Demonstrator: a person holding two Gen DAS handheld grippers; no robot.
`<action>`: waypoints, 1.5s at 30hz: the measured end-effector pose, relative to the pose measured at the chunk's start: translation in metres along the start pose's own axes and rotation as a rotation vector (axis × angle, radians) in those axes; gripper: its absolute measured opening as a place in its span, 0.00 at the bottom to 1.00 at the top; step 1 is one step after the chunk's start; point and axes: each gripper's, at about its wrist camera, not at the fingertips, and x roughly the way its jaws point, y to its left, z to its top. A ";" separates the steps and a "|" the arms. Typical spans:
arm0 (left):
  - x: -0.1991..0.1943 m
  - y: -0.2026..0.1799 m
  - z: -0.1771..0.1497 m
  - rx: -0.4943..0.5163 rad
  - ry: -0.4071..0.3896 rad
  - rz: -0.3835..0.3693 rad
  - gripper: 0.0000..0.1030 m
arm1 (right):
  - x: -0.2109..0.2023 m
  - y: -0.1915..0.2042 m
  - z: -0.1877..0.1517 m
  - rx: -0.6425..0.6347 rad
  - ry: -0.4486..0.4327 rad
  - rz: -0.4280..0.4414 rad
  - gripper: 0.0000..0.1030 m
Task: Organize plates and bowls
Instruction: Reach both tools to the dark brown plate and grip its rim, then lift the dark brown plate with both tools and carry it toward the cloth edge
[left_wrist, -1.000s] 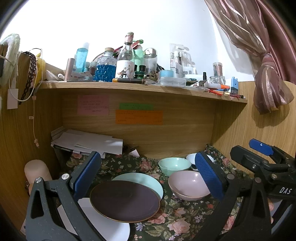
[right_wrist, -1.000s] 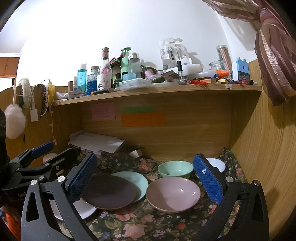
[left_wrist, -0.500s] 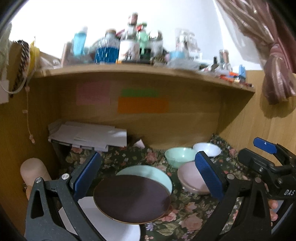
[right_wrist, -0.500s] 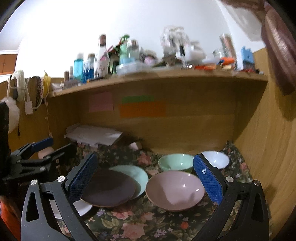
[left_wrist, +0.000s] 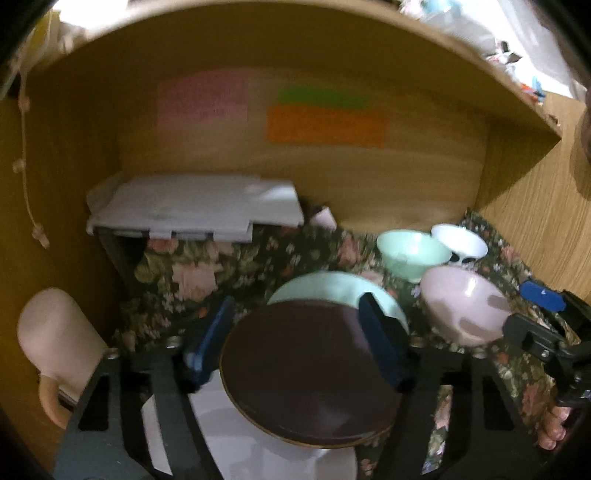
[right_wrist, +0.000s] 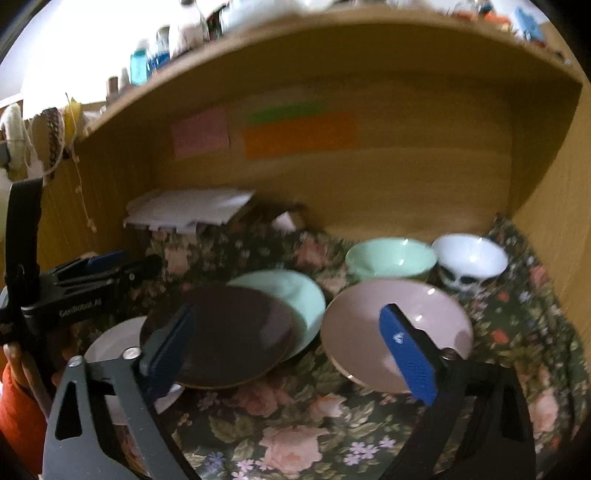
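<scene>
Now the left gripper has been closing its jaws, yet nothing is gripped: the brown plate lies between them. It is hard, smooth, breakable; grab its rim. The right gripper, also closing, frames the pink bowl farther off.

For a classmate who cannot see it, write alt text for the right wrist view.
The open right gripper, its jaws just closing, reaches toward a pink bowl on a floral cloth. Left lie a brown plate overlapping a green plate; behind stand a green bowl and white bowl.
</scene>
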 end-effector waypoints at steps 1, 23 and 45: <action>0.005 0.004 -0.001 -0.002 0.019 0.002 0.54 | 0.006 0.001 -0.002 0.001 0.019 0.009 0.80; 0.085 0.063 -0.012 -0.043 0.278 -0.005 0.36 | 0.087 0.003 -0.026 0.095 0.314 0.052 0.30; 0.107 0.072 -0.019 -0.096 0.380 -0.093 0.14 | 0.110 -0.008 -0.032 0.199 0.384 0.066 0.23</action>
